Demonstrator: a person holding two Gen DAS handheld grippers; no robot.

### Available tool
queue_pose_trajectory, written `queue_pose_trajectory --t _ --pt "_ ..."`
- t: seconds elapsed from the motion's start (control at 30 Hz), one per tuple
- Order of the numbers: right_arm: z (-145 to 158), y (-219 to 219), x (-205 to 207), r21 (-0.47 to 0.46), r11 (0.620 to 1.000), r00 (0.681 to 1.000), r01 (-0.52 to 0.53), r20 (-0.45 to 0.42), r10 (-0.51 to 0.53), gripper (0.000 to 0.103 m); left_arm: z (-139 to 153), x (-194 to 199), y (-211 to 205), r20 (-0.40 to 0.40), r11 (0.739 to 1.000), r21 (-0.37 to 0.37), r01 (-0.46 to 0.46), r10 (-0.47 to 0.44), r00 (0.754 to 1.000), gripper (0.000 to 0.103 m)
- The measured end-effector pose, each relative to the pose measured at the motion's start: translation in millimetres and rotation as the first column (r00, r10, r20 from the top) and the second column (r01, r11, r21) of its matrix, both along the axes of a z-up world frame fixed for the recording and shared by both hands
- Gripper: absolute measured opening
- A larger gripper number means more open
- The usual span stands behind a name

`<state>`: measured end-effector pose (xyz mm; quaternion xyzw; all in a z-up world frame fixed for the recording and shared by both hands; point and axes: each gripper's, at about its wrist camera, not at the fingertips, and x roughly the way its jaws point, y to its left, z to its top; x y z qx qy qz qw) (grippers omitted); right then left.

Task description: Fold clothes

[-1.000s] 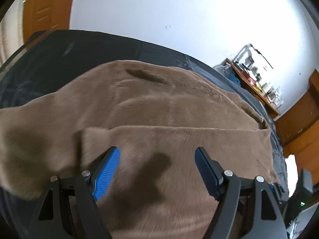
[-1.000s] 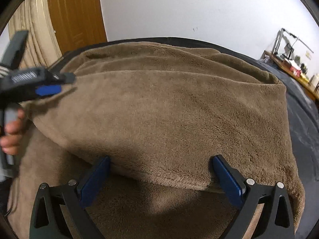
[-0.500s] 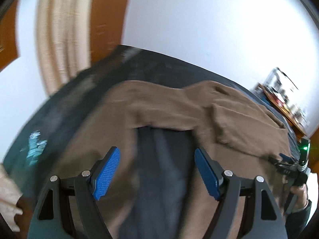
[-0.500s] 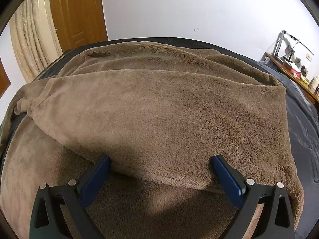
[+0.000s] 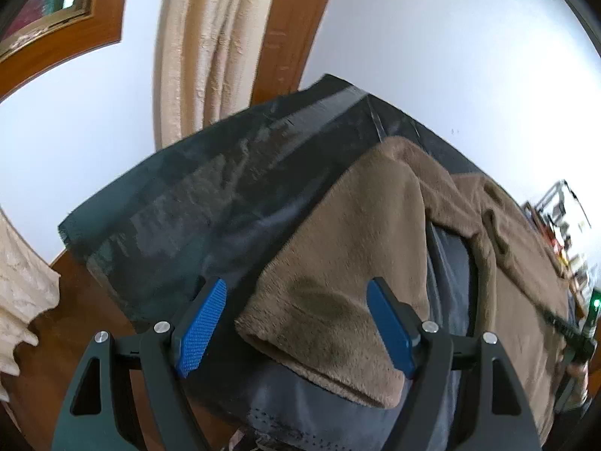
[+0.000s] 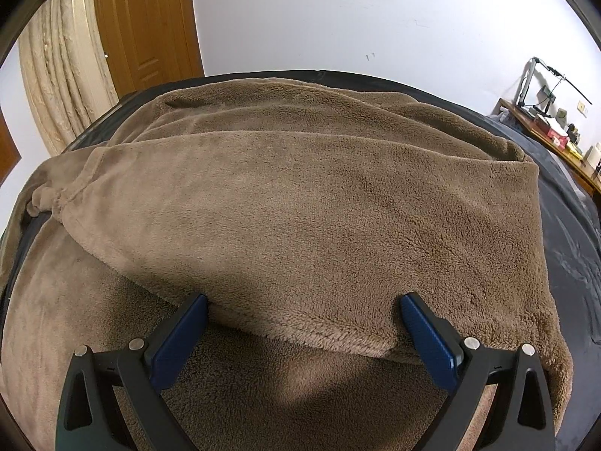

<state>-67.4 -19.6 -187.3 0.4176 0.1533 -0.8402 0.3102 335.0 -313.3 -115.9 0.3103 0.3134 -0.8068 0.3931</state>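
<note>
A brown fleece garment [image 6: 300,203] lies spread on a dark-covered bed [image 6: 563,233], with one part folded over the rest. My right gripper [image 6: 304,332] is open and empty, its fingers either side of the folded edge. In the left wrist view a brown sleeve or leg end [image 5: 338,289] lies near the bed's corner on the dark cover [image 5: 210,203]. My left gripper [image 5: 296,323] is open and empty, with that cuff end between its fingers. The right gripper shows at the far right of the left wrist view [image 5: 574,334].
A wooden door [image 6: 142,26] and a beige curtain [image 6: 60,71] stand behind the bed's left corner. A cluttered desk [image 6: 556,131] is at the right by the white wall. Wooden floor [image 5: 49,342] lies beyond the bed's corner.
My left gripper has swung left from the folded body to the garment's end at the bed's corner. My right gripper has stayed in place, open.
</note>
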Motion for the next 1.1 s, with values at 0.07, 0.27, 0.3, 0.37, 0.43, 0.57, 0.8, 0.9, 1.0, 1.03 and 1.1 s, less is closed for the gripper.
queue_pose_trajectory --t 0.07,0.27,0.3,0.37,0.43,0.57,0.8,0.9,1.0,1.03,1.1 --pt "0.1 -0.1 0.2 0.000 1.000 1.000 0.000 0.000 0.000 0.103 -7.2 -1.8 -0.9 0.008 1.000 0.015 0.001 -0.001 1.000 0.080" --pt "0.1 -0.2 0.5 -0.002 1.000 1.000 0.001 0.001 -0.001 0.103 -7.5 -5.7 5.7 0.006 1.000 -0.006 0.000 0.000 1.000 0.064" --pt "0.0 -0.2 0.6 -0.002 1.000 1.000 0.001 0.000 -0.001 0.103 -6.9 -6.8 7.7 0.013 1.000 -0.012 0.003 -0.003 1.000 0.058" --pt "0.0 -0.3 0.7 -0.003 1.000 1.000 0.002 0.001 -0.002 0.103 -6.3 -9.5 11.1 0.035 1.000 -0.025 0.000 0.001 0.999 0.047" --pt "0.0 0.3 0.8 -0.004 1.000 1.000 0.002 0.001 -0.002 0.103 -6.8 -7.6 11.5 0.044 1.000 -0.026 -0.016 0.017 0.999 0.033" --pt "-0.1 0.9 0.8 -0.007 1.000 1.000 0.002 0.002 -0.002 0.103 -5.3 -0.4 8.8 0.015 0.998 0.001 -0.061 0.061 0.998 0.017" --pt "0.1 1.4 1.0 -0.009 1.000 1.000 0.002 0.003 -0.002 0.103 29.5 12.0 -2.9 -0.064 0.990 -0.012 -0.138 0.137 0.988 0.014" --pt "-0.1 1.5 0.8 -0.009 1.000 1.000 0.002 0.003 -0.002 0.103 67.6 22.8 -16.1 -0.097 0.981 -0.077 -0.179 0.171 0.980 0.014" --pt "0.1 1.6 0.8 -0.010 1.000 1.000 0.002 0.003 -0.002 0.103 101.0 31.5 -29.7 -0.127 0.969 -0.124 -0.212 0.197 0.972 0.014" --pt "0.1 1.8 0.8 -0.010 1.000 1.000 0.002 0.003 -0.002 0.103 108.1 32.6 -34.5 -0.133 0.968 -0.124 -0.216 0.200 0.971 0.014" --pt "0.2 2.2 0.7 -0.009 1.000 1.000 0.001 0.003 -0.001 0.103 122.2 34.8 -44.0 -0.145 0.966 -0.125 -0.225 0.206 0.968 0.014"
